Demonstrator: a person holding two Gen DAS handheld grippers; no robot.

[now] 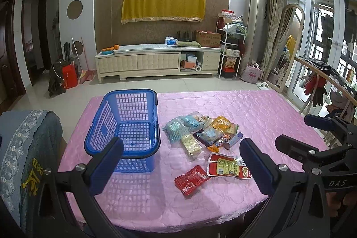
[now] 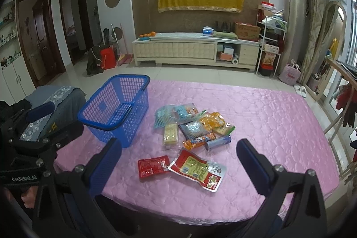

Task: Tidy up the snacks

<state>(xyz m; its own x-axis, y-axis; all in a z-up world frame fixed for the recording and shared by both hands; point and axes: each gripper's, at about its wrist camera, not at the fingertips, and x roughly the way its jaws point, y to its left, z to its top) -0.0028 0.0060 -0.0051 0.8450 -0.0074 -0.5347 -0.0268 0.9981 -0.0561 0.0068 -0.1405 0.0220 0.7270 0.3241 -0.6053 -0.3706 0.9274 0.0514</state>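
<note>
Jaws of both grippers spread wide, nothing between them. Left gripper [image 1: 181, 162] hangs above the near tabletop edge, between basket and snack pile; right gripper [image 2: 178, 158] hangs over the near edge too, aimed at the two red packets.

Basket [image 1: 125, 124], blue, slotted, sits on the left of the pink tabletop [image 1: 256, 113]. Looks empty. Snacks [image 1: 203, 133] lie in a loose overlapping heap just right of it, none inside. Red packet [image 2: 152, 166] and red-and-green packet [image 2: 197, 171] lie nearest, slightly apart from the heap, edges touching or nearly so.

Judgement: sorting not yet begun; step in hand is picking a first item. Next move likely calls for lowering one gripper onto a near packet. Flat, slick wrappers: pinch a raised edge, then carry left and drop into the basket.
</note>
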